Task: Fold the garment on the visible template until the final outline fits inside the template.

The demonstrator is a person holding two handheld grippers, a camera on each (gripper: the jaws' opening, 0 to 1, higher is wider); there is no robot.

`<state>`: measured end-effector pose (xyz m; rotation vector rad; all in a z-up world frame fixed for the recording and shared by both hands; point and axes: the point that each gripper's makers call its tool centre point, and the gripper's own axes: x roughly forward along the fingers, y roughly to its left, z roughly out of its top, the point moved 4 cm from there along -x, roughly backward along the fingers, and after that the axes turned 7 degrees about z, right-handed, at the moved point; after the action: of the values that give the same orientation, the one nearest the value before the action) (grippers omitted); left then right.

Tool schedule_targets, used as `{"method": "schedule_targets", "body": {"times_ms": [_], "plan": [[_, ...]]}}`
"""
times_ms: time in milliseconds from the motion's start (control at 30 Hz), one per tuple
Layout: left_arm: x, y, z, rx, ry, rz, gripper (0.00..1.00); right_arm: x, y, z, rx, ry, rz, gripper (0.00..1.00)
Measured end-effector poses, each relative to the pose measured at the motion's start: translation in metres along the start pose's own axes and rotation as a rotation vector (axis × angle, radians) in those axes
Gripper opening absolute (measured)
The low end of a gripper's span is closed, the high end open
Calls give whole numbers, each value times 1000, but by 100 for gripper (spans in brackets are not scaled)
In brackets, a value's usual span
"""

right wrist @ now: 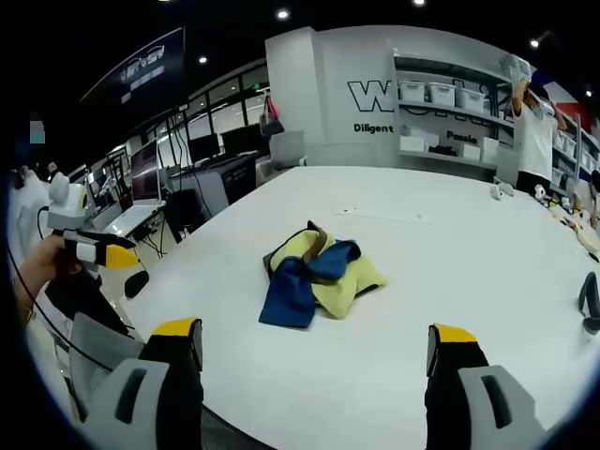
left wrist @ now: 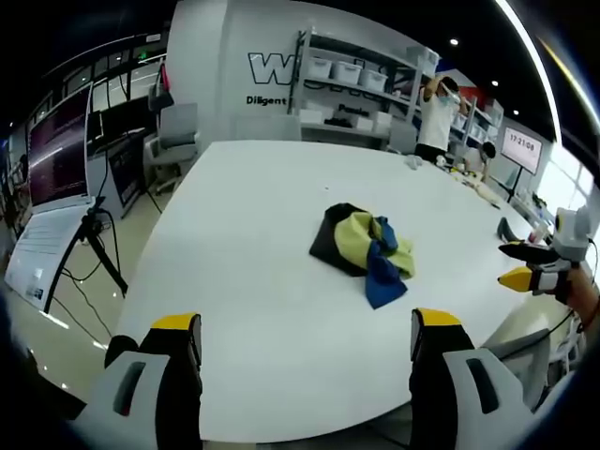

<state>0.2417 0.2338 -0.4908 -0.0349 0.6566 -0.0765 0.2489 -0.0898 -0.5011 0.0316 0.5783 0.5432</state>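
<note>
Both tongs: left tongs (left wrist: pixel 306 336) and right tongs (right wrist: pixel 316 344) gape wide, holding nothing.
Garment (left wrist: pixel 366 244): crumpled mid-desk (left wrist: pixel 253 281), well beyond either tongs.

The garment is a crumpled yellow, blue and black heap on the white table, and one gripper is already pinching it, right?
Not quite. The garment is a crumpled yellow, blue and black heap on the white table, but neither gripper pinches it. In the left gripper view, the left gripper is open, short of it. The right gripper view shows the right gripper likewise.

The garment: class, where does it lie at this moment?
The garment lies crumpled near the middle of the white table, ahead of the open left gripper; in the right gripper view it lies slightly left of centre.
</note>
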Motion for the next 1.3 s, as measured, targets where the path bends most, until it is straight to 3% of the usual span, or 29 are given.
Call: {"method": "schedule_targets", "body": {"times_ms": [200,267,333,567,967,1300], "plan": [[0,1,-3,-7,4,4,87,4,-1,-3,-9,16,-10,99],[0,1,-2,-9,4,6,87,5,-6,0,-84,14,-56,98],[1,1,-2,-7,6,5,87,7,-4,1,-90,13,-58,97],[11,-1,5,9,10,1,87,21,-5,5,-108,23,-21,98],[40,-11,20,28,19,-34,86,45,-13,11,-65,25,7,97],[62,-17,28,42,30,-52,85,64,-19,19,-80,3,31,89]]}}
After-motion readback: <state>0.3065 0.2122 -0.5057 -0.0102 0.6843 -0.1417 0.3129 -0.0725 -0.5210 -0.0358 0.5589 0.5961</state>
